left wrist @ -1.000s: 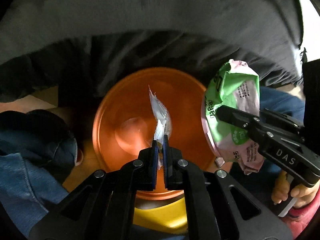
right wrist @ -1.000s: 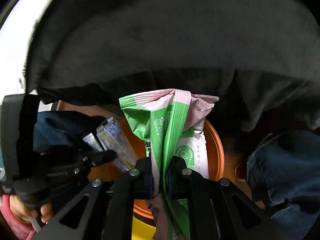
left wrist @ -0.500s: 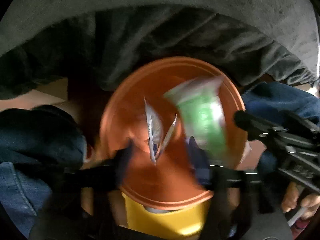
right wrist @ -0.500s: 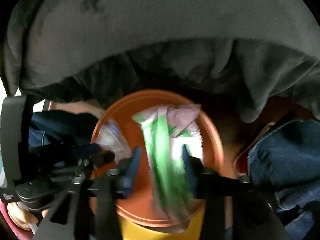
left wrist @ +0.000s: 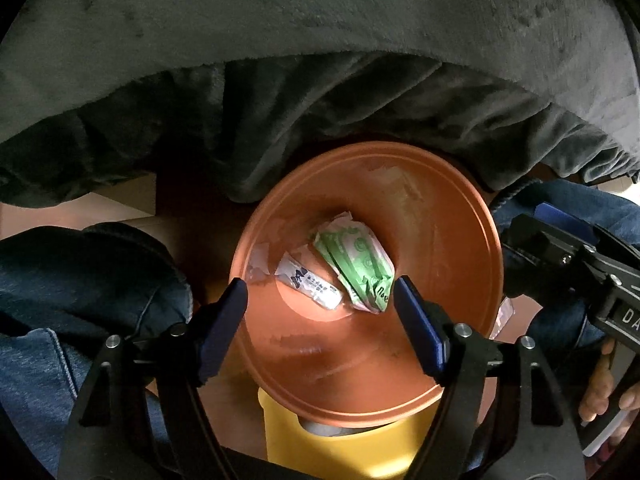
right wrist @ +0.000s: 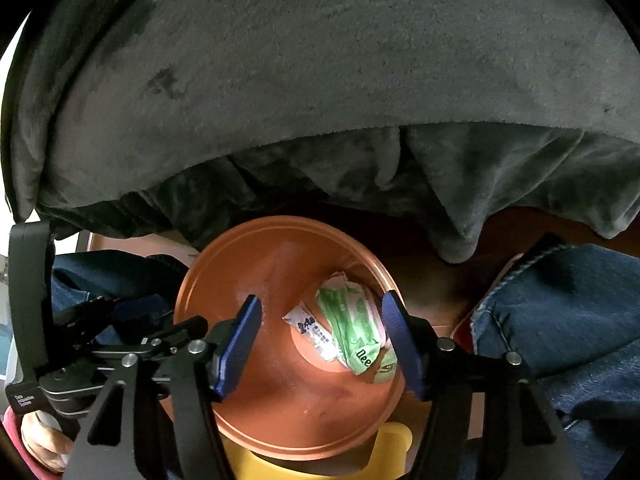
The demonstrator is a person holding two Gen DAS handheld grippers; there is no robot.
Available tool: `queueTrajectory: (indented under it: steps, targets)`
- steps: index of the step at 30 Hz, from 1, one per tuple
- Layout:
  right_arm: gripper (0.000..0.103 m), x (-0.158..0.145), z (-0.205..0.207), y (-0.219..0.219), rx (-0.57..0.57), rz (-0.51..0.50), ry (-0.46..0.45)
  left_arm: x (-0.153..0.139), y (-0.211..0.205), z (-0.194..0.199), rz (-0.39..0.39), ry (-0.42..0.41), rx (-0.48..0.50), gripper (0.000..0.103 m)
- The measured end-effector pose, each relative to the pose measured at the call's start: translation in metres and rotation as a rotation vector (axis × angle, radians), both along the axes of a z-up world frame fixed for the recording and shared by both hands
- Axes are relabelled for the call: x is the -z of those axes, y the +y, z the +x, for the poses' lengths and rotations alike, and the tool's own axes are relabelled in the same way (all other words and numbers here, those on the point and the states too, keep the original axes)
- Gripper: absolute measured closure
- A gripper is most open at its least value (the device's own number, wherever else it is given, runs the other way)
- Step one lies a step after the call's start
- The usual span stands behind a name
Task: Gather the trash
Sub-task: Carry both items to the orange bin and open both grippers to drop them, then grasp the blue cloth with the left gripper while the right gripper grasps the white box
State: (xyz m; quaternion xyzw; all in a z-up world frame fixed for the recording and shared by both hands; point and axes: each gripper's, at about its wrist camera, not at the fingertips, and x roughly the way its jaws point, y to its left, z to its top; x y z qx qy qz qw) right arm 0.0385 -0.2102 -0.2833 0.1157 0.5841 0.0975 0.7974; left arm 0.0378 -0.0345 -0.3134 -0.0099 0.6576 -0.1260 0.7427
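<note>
An orange round bin (left wrist: 452,216) stands below both grippers; it also shows in the right wrist view (right wrist: 224,272). At its bottom lie a crumpled green and pink wrapper (left wrist: 356,260) and a small white sachet (left wrist: 308,284), touching each other. Both show in the right wrist view too, the wrapper (right wrist: 352,324) and the sachet (right wrist: 312,330). My left gripper (left wrist: 322,304) is open and empty above the bin. My right gripper (right wrist: 320,324) is open and empty above the bin. The right gripper's body (left wrist: 572,264) appears at the right of the left wrist view.
A dark grey blanket (left wrist: 320,60) hangs over the far side of the bin. A yellow object (left wrist: 352,452) sits under the bin's near rim. Legs in blue jeans (left wrist: 80,280) flank the bin on both sides (right wrist: 560,320). A wooden floor (left wrist: 120,208) shows at the left.
Both grippers opened. The white sachet dropped from my left gripper and the green wrapper from my right gripper; both now lie at the bottom of the orange bin.
</note>
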Motion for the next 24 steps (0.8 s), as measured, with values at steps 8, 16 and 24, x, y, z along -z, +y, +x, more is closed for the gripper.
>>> queueTrajectory:
  steps: [8, 16, 24]
  targets:
    - [0.041, -0.012, -0.002, -0.005, 0.014, 0.012, -0.017, -0.01, 0.003, -0.006, 0.003, -0.015, -0.001, 0.03]
    - [0.033, -0.081, -0.017, -0.024, 0.02, -0.008, -0.219, -0.094, 0.008, -0.017, -0.064, -0.204, 0.03, 0.029]
    - [0.024, -0.143, -0.036, -0.037, 0.021, 0.035, -0.388, -0.21, 0.016, 0.003, -0.155, -0.505, 0.038, 0.014]
